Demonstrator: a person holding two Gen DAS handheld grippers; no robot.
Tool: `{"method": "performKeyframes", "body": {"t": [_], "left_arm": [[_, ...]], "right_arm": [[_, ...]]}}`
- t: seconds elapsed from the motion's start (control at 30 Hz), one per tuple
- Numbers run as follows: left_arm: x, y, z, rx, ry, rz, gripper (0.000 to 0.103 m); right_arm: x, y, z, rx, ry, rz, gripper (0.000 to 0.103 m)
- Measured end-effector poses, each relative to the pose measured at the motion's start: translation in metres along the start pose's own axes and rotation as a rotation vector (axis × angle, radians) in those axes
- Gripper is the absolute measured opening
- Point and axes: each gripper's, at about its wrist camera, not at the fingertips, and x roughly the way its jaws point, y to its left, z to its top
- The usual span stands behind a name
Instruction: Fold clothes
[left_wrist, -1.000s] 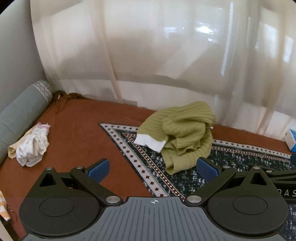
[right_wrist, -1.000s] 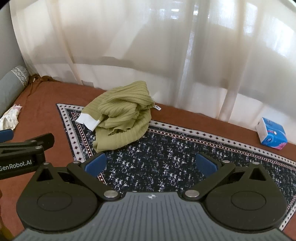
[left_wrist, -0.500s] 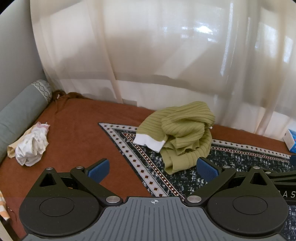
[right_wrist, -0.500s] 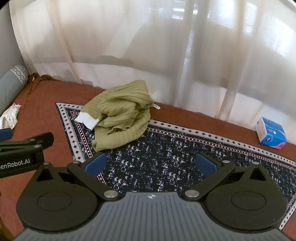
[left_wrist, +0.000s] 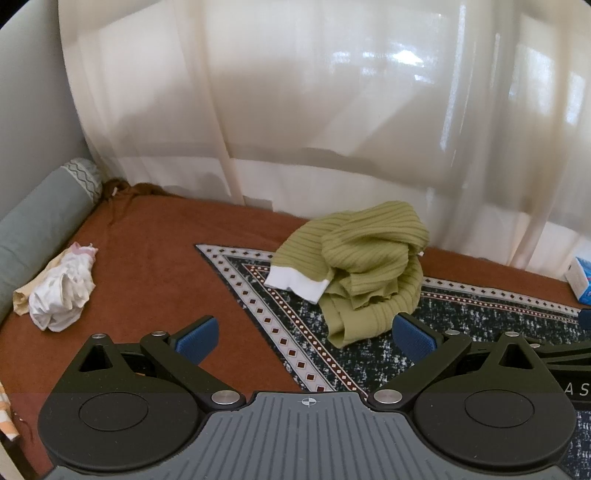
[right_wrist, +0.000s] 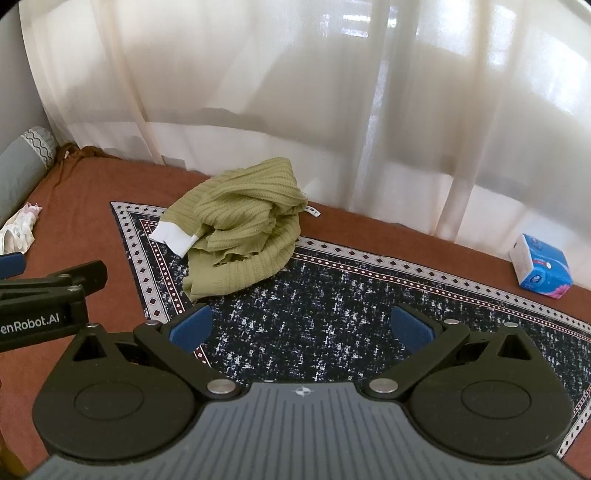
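Note:
A crumpled olive-green ribbed garment (left_wrist: 365, 262) (right_wrist: 243, 225) with a white cuff (left_wrist: 297, 284) lies in a heap on the far left corner of a dark patterned rug (right_wrist: 351, 314). My left gripper (left_wrist: 304, 338) hovers in front of the heap, open, with nothing between its blue pads. Further right, my right gripper (right_wrist: 301, 326) is open too, above the rug and short of the garment. The left gripper's arm (right_wrist: 48, 295) shows at the left edge of the right wrist view.
A brown cover (left_wrist: 147, 254) lies under the rug. A bundle of white cloth (left_wrist: 61, 291) sits at the left beside a grey-green bolster (left_wrist: 40, 221). A blue tissue pack (right_wrist: 539, 267) lies at the far right. Sheer white curtains (right_wrist: 295, 92) hang behind.
Both grippers have crept slightly toward the green garment; it sits a touch lower and nearer in each view. Jaws unchanged.

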Motion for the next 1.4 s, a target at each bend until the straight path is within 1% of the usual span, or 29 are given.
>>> {"method": "performKeyframes", "body": {"t": [0.5,0.8,0.93,1.07,1.23,1.4], "left_arm": [[0.020,0.000,0.006,-0.002,0.028,-0.012,0.103],[0.051,0.004,0.007,-0.007,0.074,-0.005,0.103],[0.079,0.011,0.017,-0.007,0.084,0.015,0.103],[0.128,0.019,0.034,0.006,0.128,-0.022,0.103],[0.198,0.022,0.039,0.044,0.176,-0.009,0.103],[0.239,0.016,0.040,0.054,0.206,-0.025,0.103]], "right_arm": [[0.016,0.002,0.004,-0.024,0.031,-0.007,0.103],[0.039,0.003,0.008,-0.019,0.063,0.003,0.103],[0.057,0.006,0.021,-0.042,0.047,0.029,0.103],[0.086,0.011,0.051,-0.122,0.001,0.060,0.103],[0.136,0.017,0.086,-0.189,-0.009,0.090,0.103],[0.181,0.014,0.103,-0.130,0.013,0.119,0.103]]}}
